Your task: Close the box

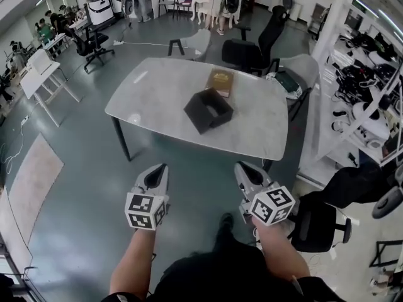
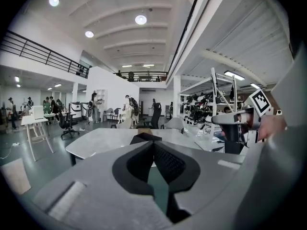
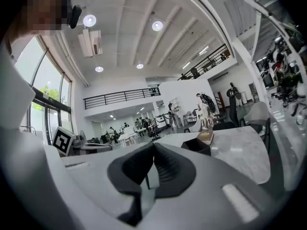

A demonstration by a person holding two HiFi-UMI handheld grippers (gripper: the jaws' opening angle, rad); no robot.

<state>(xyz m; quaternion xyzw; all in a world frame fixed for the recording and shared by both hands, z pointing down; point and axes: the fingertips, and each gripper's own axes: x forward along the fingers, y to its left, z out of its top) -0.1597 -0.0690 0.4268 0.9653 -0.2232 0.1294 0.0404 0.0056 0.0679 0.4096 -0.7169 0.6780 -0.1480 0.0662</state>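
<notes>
Holding the left gripper [image 1: 162,167] and right gripper [image 1: 241,166] out ahead, side by side and apart, both pointing forward and slightly downward, jaws of each pressing together on nothing; extending bare forearms [image 1: 129,266] behind them.

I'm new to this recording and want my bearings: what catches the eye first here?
An open black box sits on the pale table, with a flat tan piece lying just behind it. Nearer the camera, the left gripper and right gripper are held side by side, both shut and empty, short of the table.
</notes>
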